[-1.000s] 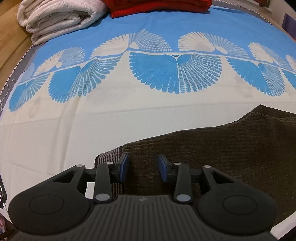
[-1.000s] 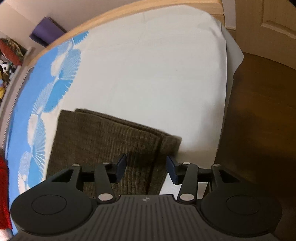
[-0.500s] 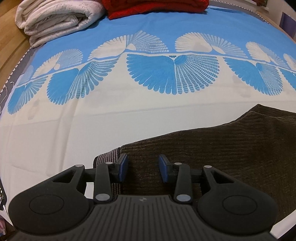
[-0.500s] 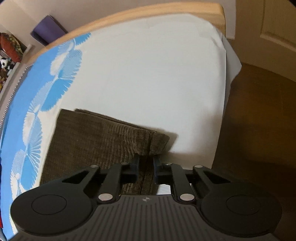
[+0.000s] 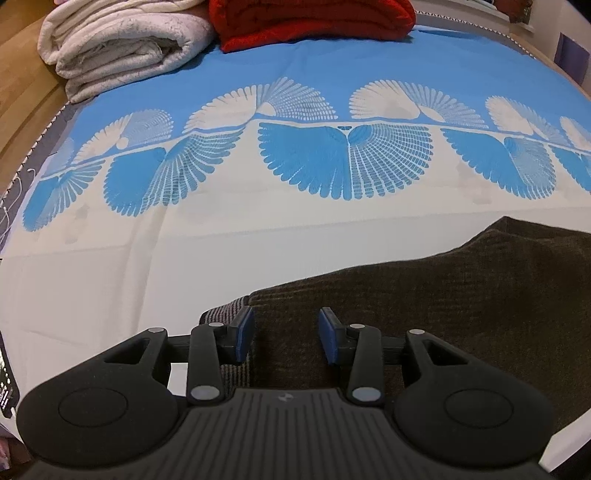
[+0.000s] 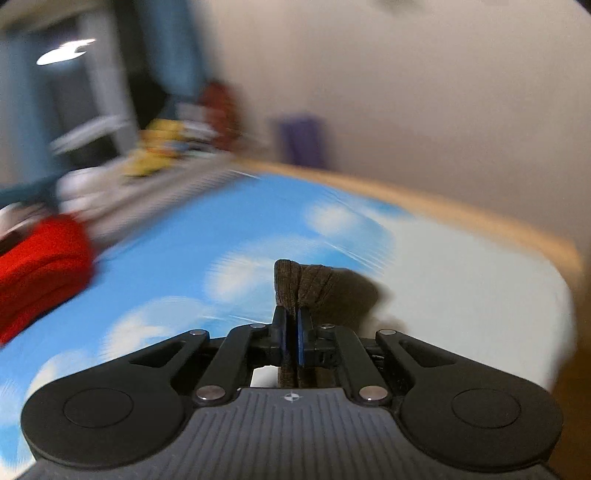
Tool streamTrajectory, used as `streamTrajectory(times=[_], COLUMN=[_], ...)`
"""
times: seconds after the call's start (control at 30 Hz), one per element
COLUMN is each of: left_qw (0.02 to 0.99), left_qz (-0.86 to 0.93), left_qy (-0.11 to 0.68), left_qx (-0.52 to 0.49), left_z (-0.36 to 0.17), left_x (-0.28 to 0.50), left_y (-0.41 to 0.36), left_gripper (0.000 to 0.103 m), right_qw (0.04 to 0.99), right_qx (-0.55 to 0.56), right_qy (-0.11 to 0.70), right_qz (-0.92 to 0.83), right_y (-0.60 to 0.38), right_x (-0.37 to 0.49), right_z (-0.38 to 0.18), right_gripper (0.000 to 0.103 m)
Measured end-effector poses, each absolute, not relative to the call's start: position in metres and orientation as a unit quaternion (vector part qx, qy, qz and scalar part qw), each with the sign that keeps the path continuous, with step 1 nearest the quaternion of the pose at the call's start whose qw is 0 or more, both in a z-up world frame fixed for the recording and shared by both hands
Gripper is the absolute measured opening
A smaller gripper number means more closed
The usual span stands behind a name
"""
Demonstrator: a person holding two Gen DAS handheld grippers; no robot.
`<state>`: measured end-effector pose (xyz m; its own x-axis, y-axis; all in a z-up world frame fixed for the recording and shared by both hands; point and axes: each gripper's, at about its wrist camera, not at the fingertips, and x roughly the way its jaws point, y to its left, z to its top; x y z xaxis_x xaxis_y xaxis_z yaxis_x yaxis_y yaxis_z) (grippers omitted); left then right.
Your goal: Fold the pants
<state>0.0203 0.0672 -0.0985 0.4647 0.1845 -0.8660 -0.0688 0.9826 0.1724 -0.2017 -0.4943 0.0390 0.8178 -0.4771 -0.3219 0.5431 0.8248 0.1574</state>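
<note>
Dark brown corduroy pants (image 5: 424, 295) lie on the bed's blue-and-white sheet (image 5: 184, 258). My left gripper (image 5: 286, 334) is open, its blue pads on either side of the cloth near the pants' left end, low over it. In the right wrist view my right gripper (image 6: 291, 341) is shut on a bunched end of the pants (image 6: 317, 291), which it holds lifted above the sheet (image 6: 221, 229). That view is blurred by motion.
A folded white blanket (image 5: 122, 48) and a red blanket (image 5: 314, 22) lie at the bed's far end; the red one also shows in the right wrist view (image 6: 40, 269). A wooden bed frame (image 6: 461, 214) borders the mattress. Shelves with clutter stand beyond.
My right gripper has closed on the pants' end and swung up and around with it, so its view now looks along the bed. My left gripper has barely moved and stays open.
</note>
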Motion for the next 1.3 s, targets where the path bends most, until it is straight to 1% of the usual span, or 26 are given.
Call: streamTrajectory(times=[0.1,0.17,0.2,0.3,0.37,0.4,0.43,0.5,0.57,0.6,0.63,0.67,0.77,0.9,0.93,1.0,1.07,1.1,1.13,1.2,1.3], left_qw=[0.855,0.852,0.851,0.850,0.849,0.851,0.852,0.853,0.854,0.854,0.854,0.853,0.854,0.854,0.854,0.853,0.854,0.854,0.854,0.855,0.859], left_qz=[0.077,0.083,0.086,0.095,0.098,0.098,0.097,0.094,0.092,0.090,0.090,0.089,0.088,0.091,0.091,0.093,0.093,0.092,0.090,0.090,0.088], left_qy=[0.510,0.513,0.515,0.515,0.517,0.515,0.513,0.512,0.510,0.510,0.511,0.512,0.511,0.510,0.510,0.511,0.510,0.510,0.510,0.508,0.503], left_qx=[0.059,0.058,0.059,0.052,0.047,0.044,0.040,0.039,0.042,0.044,0.046,0.048,0.048,0.044,0.043,0.043,0.045,0.045,0.046,0.047,0.040], left_z=[-0.098,-0.100,-0.100,-0.100,-0.099,-0.098,-0.097,-0.096,-0.095,-0.095,-0.096,-0.097,-0.097,-0.096,-0.095,-0.095,-0.095,-0.095,-0.095,-0.094,-0.092], left_x=[0.015,0.012,0.011,0.008,0.007,0.007,0.006,0.004,0.004,0.004,0.005,0.005,0.005,0.003,0.002,0.001,0.000,-0.001,-0.001,-0.002,-0.001], left_y=[0.075,0.083,0.088,0.102,0.107,0.109,0.110,0.110,0.109,0.109,0.108,0.108,0.108,0.111,0.111,0.113,0.114,0.114,0.114,0.114,0.114], left_gripper=[0.043,0.043,0.043,0.044,0.044,0.045,0.047,0.048,0.048,0.049,0.049,0.049,0.049,0.050,0.051,0.051,0.051,0.051,0.051,0.051,0.051], right_qw=[0.985,0.990,0.985,0.941,0.885,0.860,0.841,0.821,0.832,0.843,0.853,0.863,0.865,0.830,0.820,0.812,0.815,0.819,0.823,0.834,0.868], right_qx=[-0.013,-0.088,-0.119,-0.198,-0.230,-0.248,-0.273,-0.304,-0.287,-0.267,-0.258,-0.256,-0.262,-0.316,-0.336,-0.376,-0.375,-0.358,-0.346,-0.333,-0.291], right_qy=[0.102,0.105,0.119,0.214,0.324,0.360,0.376,0.375,0.365,0.363,0.359,0.352,0.362,0.389,0.393,0.382,0.383,0.391,0.395,0.383,0.338], right_qz=[-0.141,-0.031,0.029,0.172,0.243,0.263,0.278,0.306,0.304,0.293,0.277,0.256,0.230,0.243,0.244,0.231,0.219,0.218,0.218,0.216,0.219], right_y=[-0.395,-0.333,-0.305,-0.239,-0.206,-0.194,-0.183,-0.171,-0.170,-0.175,-0.180,-0.185,-0.182,-0.170,-0.163,-0.154,-0.151,-0.152,-0.154,-0.160,-0.174], right_x=[-0.192,-0.191,-0.191,-0.185,-0.180,-0.182,-0.187,-0.196,-0.193,-0.188,-0.183,-0.176,-0.161,-0.155,-0.157,-0.159,-0.155,-0.151,-0.149,-0.149,-0.159], right_z=[0.042,0.027,0.016,-0.038,-0.087,-0.108,-0.123,-0.132,-0.123,-0.116,-0.111,-0.109,-0.119,-0.151,-0.159,-0.170,-0.171,-0.168,-0.163,-0.147,-0.106], right_gripper=[0.005,0.005,0.005,0.006,0.006,0.006,0.006,0.007,0.017,0.033,0.044,0.046,0.047,0.047,0.048,0.048,0.044,0.033,0.019,0.014,0.013])
